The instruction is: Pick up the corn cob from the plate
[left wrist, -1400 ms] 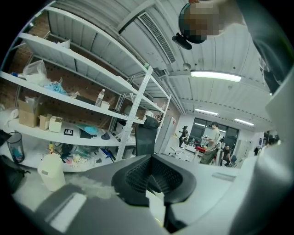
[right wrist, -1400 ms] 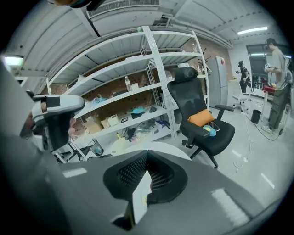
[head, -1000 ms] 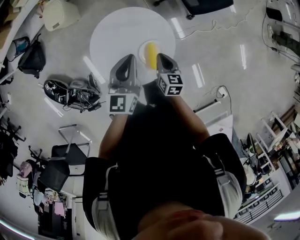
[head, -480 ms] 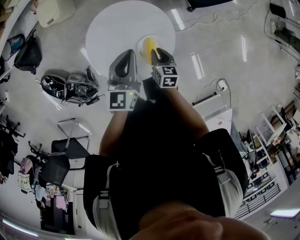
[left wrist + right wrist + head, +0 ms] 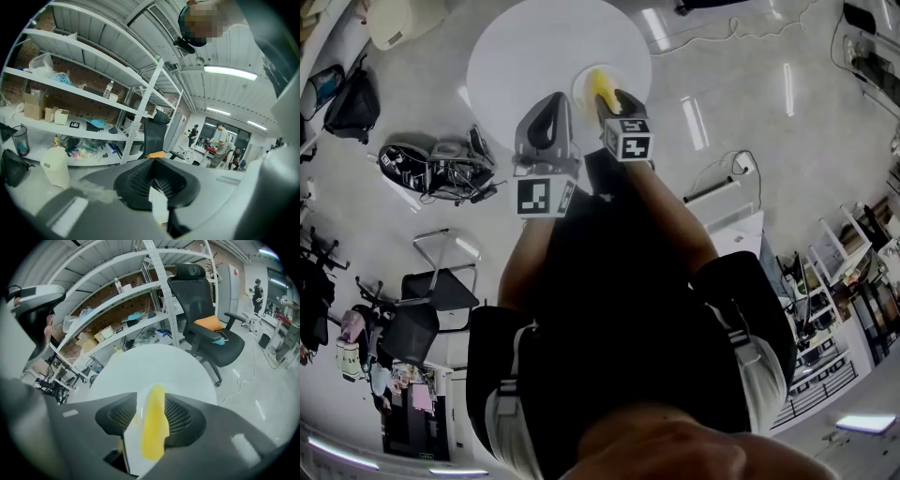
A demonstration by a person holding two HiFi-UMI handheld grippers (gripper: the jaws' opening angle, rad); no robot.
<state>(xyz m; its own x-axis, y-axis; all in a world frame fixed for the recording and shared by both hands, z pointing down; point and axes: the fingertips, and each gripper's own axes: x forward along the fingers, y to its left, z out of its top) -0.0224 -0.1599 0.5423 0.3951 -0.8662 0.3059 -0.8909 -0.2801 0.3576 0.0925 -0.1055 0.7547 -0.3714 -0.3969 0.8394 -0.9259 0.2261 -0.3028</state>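
Note:
A yellow corn cob lies on a small white plate near the front edge of a round white table. My right gripper points steeply down over the plate. In the right gripper view the corn cob lies lengthwise between the two dark ribbed pads, and the plate shows beneath it. The jaws are opening and the pads stand off the cob. My left gripper hovers to the left at the table's near edge, tips together; the left gripper holds nothing.
A black office chair with an orange cushion stands beyond the table, with metal shelving behind. On the floor are black bags with cables at left, a dark chair and a cord at right.
My right gripper has sunk toward the plate, tipped further down, and its jaws have spread around the corn cob. The left gripper has hardly moved.

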